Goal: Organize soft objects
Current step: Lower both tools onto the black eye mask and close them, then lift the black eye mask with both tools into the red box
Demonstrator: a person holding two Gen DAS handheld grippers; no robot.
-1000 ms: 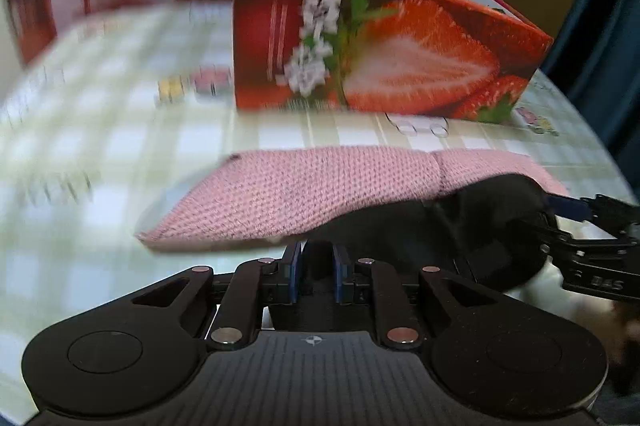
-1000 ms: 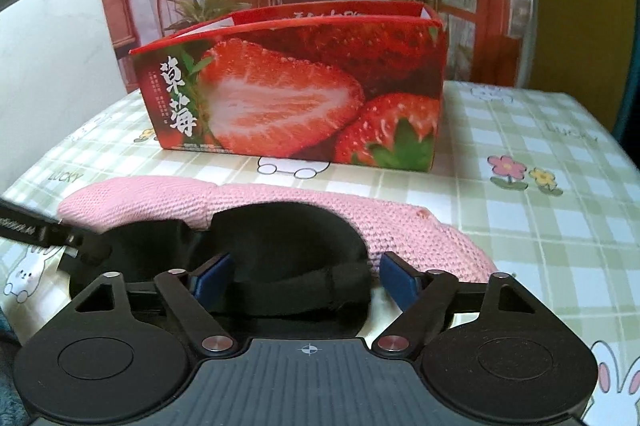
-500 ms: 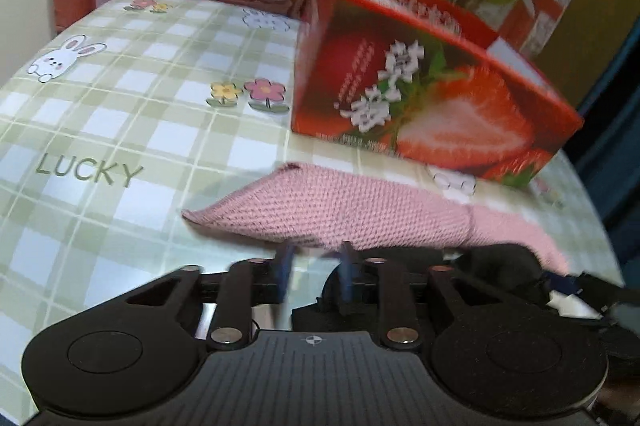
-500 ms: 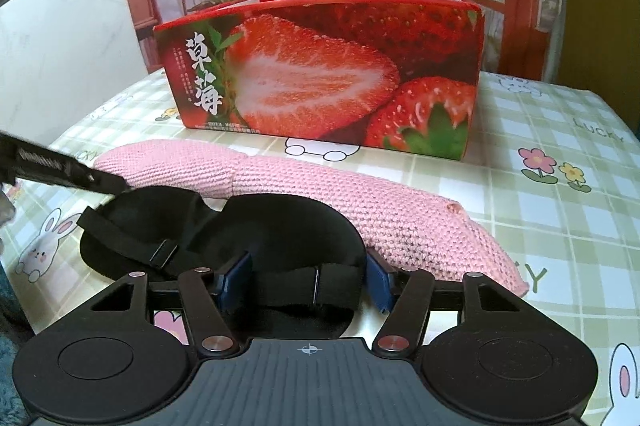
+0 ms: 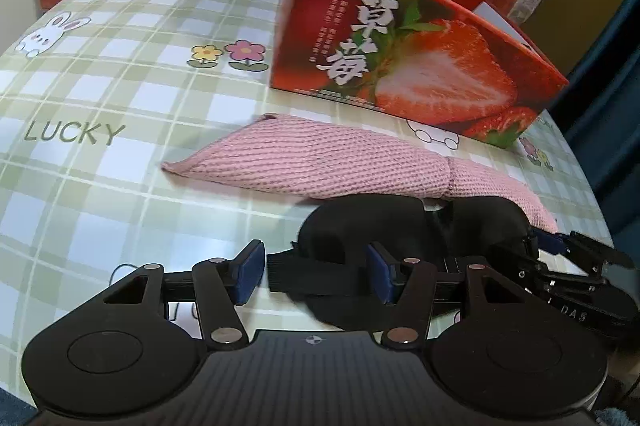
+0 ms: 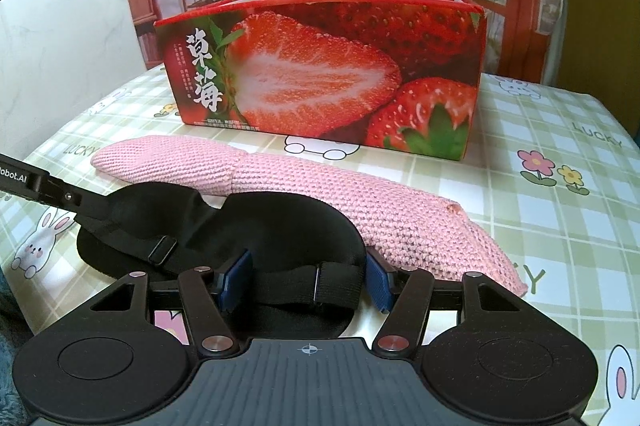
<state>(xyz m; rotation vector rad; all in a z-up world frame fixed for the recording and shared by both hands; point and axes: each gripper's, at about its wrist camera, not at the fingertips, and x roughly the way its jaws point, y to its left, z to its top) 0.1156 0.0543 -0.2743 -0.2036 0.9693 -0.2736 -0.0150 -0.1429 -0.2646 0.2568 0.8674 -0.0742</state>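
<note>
A black eye mask (image 5: 384, 226) with an elastic strap lies at the table's near edge, in front of a long pink knitted pouch (image 5: 320, 162). My left gripper (image 5: 316, 266) hovers over the mask's left end, its jaws opening. The strap end lies loose between them, and neither pad presses on it. My right gripper (image 6: 304, 278) is shut on the mask's right cup (image 6: 288, 226), a pad against each side and the strap across the gap. In the left wrist view the right gripper (image 5: 560, 246) shows at the mask's far end.
A red strawberry-printed box (image 6: 320, 74), open at the top, stands just behind the pink pouch (image 6: 304, 194). The table carries a green checked cloth (image 5: 100, 98) with rabbits and flowers. A white wall (image 6: 60, 46) rises at the left.
My left gripper went from shut to open and let go of the mask's left end while rolling and shifting a little. The right jaws narrowed onto the mask's cup and stayed there.
</note>
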